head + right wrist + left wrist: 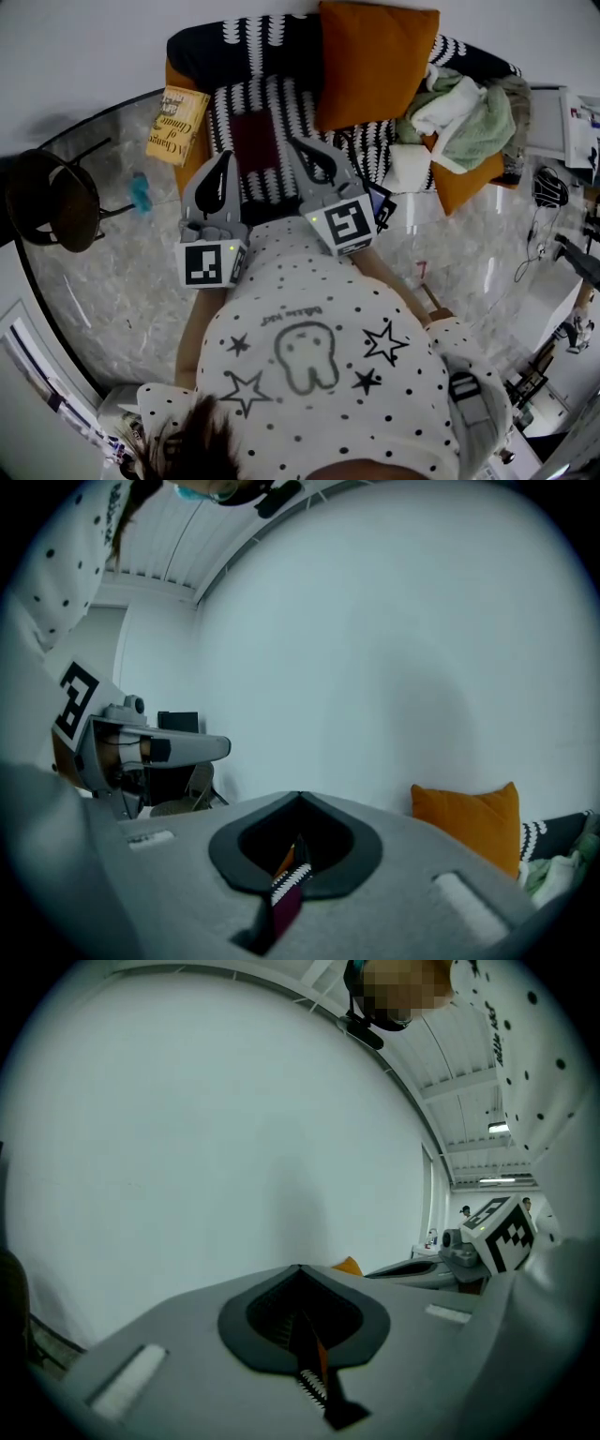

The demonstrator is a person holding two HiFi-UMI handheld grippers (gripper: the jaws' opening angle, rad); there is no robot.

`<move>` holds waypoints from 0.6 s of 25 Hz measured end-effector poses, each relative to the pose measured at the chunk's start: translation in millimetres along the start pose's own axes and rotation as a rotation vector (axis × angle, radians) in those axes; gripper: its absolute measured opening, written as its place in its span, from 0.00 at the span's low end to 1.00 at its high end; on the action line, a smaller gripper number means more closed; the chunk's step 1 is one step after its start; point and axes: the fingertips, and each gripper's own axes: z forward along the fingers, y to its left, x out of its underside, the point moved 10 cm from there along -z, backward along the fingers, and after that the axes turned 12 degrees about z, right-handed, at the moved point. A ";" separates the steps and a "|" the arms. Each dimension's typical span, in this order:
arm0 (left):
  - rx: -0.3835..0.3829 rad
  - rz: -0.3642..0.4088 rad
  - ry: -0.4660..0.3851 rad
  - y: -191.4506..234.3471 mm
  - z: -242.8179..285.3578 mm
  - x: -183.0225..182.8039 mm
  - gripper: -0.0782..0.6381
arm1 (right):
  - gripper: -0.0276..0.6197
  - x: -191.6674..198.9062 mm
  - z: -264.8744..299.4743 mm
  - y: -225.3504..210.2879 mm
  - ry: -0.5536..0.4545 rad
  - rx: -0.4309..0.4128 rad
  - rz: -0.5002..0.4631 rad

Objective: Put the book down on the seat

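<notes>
Both tongs hang closed and empty over the sofa.

Head view: the left tongs (pixel 225 159) and right tongs (pixel 300 145) point toward the seat (pixel 281 101), which lies under a black-and-white throw (pixel 253 42). The dark red book (pixel 255 141) lies flat on that seat between the two tips, gripped by neither, so placement looks complete. A yellow book (pixel 176 125) rests at the sofa's arm, near the left tongs.

Left gripper view: jaws together, nothing between them, bare wall ahead.

Right gripper view: jaws together, orange cushion (pixel 467 822) to the right.

Hazards: a sideways swing of the left tongs could knock the yellow book off the arm. A low tip could snag the throw and drag the dark red book.
</notes>
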 end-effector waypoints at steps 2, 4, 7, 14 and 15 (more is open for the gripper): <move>0.011 0.010 0.027 -1.4 -1.3 -0.7 0.11 | 0.05 -0.5 1.7 -2.9 0.005 -0.015 0.005; 0.006 0.023 0.018 -0.5 -0.3 -0.3 0.11 | 0.05 0.6 3.5 -4.9 0.010 -0.040 0.016; 0.009 0.026 0.004 0.4 4.5 1.7 0.11 | 0.05 0.7 5.0 -8.1 0.004 -0.064 0.023; 0.027 -0.018 -0.028 5.3 21.2 -3.4 0.11 | 0.05 -5.5 9.1 -18.3 -0.027 -0.046 0.025; 0.024 -0.020 -0.036 5.9 21.7 -3.8 0.11 | 0.05 -6.0 9.5 -19.6 -0.029 -0.042 0.024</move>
